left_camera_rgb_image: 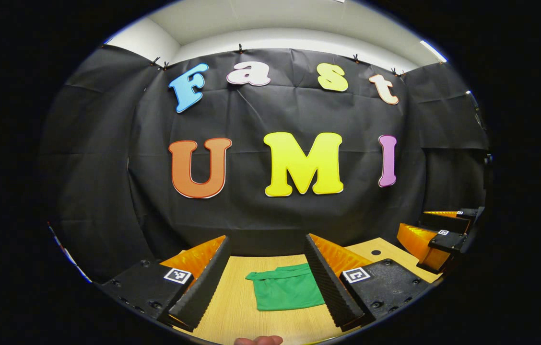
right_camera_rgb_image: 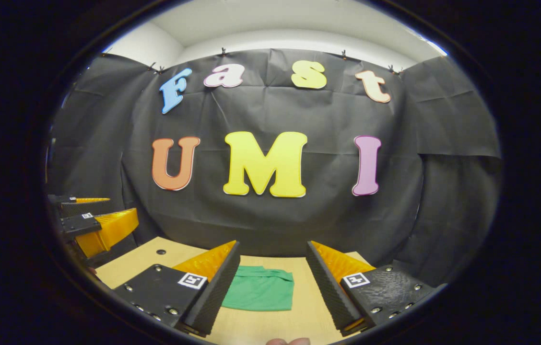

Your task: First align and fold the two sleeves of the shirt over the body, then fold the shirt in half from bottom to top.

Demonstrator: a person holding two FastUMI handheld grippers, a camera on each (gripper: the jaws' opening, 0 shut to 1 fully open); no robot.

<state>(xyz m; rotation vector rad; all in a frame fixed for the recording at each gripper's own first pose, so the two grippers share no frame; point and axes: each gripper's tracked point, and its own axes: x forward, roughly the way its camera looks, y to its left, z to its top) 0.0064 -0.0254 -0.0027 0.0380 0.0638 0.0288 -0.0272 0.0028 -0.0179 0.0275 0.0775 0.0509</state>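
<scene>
1. a green shirt [left_camera_rgb_image: 286, 289] lies flat on a wooden table [left_camera_rgb_image: 232, 306]. it is folded up into a small, neat shape.
2. in the left gripper view, the left gripper [left_camera_rgb_image: 263, 278] is up in the air, above the table. its two fingers are spread wide and hold nothing. the shirt shows in the gap between them, farther off, with its right edge hidden behind the right finger.
3. in the right gripper view, the right gripper [right_camera_rgb_image: 270, 282] is also up above the table. its fingers are spread wide too, and they hold nothing. the shirt [right_camera_rgb_image: 261, 289] lies past them, closer to the left finger, which hides its left edge.
4. each view also shows the other gripper off to the side, over the table's edge. it is far from the shirt.
5. a bit of a hand [left_camera_rgb_image: 258, 340] peeks in at the very bottom of the left gripper view.
6. the table has a small dark hole [left_camera_rgb_image: 375, 252] near its far corner.
7. no gripper touches the shirt.
</scene>
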